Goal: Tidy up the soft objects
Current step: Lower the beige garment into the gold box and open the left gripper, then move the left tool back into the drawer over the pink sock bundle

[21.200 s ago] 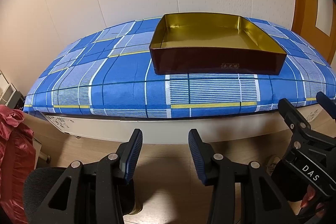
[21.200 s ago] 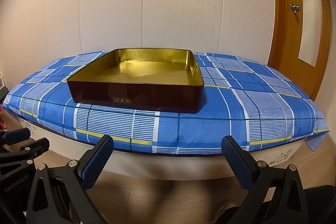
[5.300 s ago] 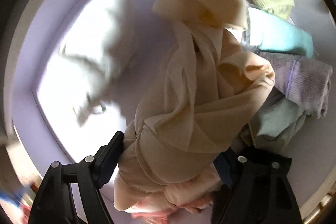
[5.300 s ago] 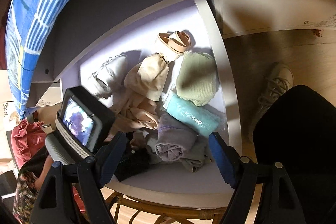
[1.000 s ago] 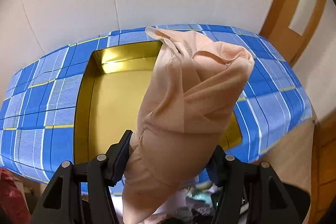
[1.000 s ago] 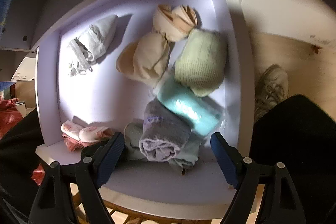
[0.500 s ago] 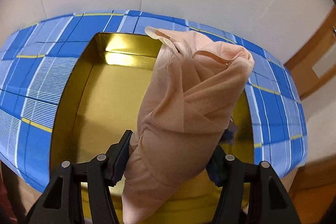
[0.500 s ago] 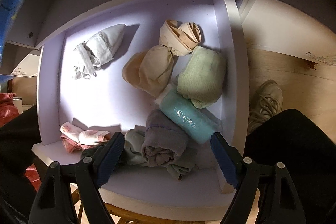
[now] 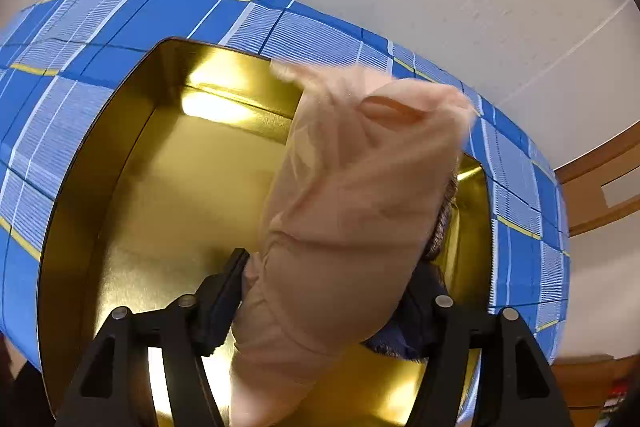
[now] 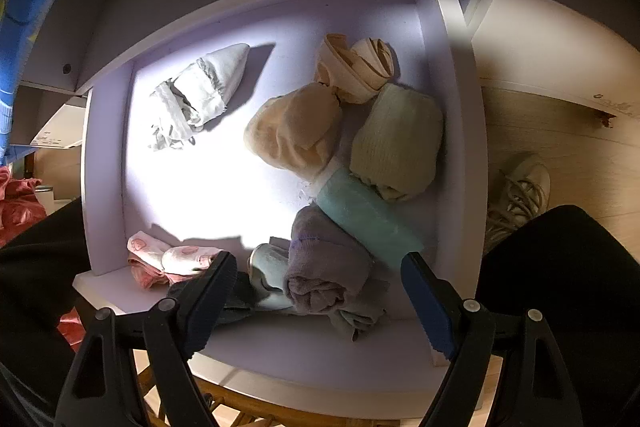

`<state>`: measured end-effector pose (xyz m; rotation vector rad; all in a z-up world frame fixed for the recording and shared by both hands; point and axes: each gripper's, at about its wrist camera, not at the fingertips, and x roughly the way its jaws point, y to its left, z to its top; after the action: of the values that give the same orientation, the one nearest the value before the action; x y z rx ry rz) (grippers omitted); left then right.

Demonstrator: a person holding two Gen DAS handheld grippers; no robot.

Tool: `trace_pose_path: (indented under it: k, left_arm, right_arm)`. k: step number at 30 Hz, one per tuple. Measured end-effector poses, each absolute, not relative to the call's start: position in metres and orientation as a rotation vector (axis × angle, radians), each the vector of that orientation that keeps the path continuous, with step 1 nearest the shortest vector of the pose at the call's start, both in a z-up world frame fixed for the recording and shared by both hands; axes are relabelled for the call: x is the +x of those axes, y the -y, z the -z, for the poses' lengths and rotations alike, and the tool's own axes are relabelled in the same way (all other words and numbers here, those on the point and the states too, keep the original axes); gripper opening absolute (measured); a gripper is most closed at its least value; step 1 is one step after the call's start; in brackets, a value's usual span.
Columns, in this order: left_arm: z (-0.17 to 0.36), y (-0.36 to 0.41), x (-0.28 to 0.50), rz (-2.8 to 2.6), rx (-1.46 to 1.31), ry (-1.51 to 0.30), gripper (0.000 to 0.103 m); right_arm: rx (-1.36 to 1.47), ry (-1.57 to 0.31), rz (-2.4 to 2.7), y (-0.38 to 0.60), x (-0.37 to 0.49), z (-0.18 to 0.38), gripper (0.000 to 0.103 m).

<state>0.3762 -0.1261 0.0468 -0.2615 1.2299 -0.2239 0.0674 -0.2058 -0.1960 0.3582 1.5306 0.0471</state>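
- One gold-lined tray (image 9: 120, 163) on the blue checked cover (image 9: 60, 131).
- One peach fabric bundle (image 9: 352, 211) over the tray, toward its right side.
- One dark, fuzzy item (image 9: 442, 227) partly hidden behind that bundle near the tray's right wall; what it is cannot be told.
- One white drawer (image 10: 456, 131) holding the other soft things, nine in all:
- Two beige bundles, a large one (image 10: 296, 131) mid-drawer and a banded one (image 10: 356, 67) toward the back right corner.
- One white bundle (image 10: 196, 99) toward the back left.
- One pale green roll (image 10: 396, 139) against the right wall.
- One turquoise roll (image 10: 364, 215).
- One lilac roll (image 10: 324, 263) near the front edge.
- One pale blue-green piece (image 10: 268, 267) beside it.
- One pink patterned piece (image 10: 168, 259) in the front left corner.
- One dark piece (image 10: 240, 297) at the front edge.
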Motion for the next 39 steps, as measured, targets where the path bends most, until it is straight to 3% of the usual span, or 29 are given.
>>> trace_pose_path:
  k: [5,17,35,39]
  left_arm:
    - [-0.061,0.128,0.376,0.231,-0.204,-1.149,0.074]
    - [-0.07,0.114,0.349,0.25,-0.139,-1.094,0.074]
    - [-0.065,0.098,0.201,0.567,0.102,-0.973,0.074]
    - [-0.061,0.093,0.157,0.593,0.27,-0.873,0.076]
  right_arm:
    - [0.364,-1.529,-0.054,0.205,0.068,0.195,0.085]
    - [0.351,-1.525,-0.058,0.202,0.069,0.194,0.085]
    - [0.312,-1.514,-0.051,0.197,0.07,0.194,0.085]
    - [0.301,-1.515,-0.039,0.198,0.069,0.195,0.085]
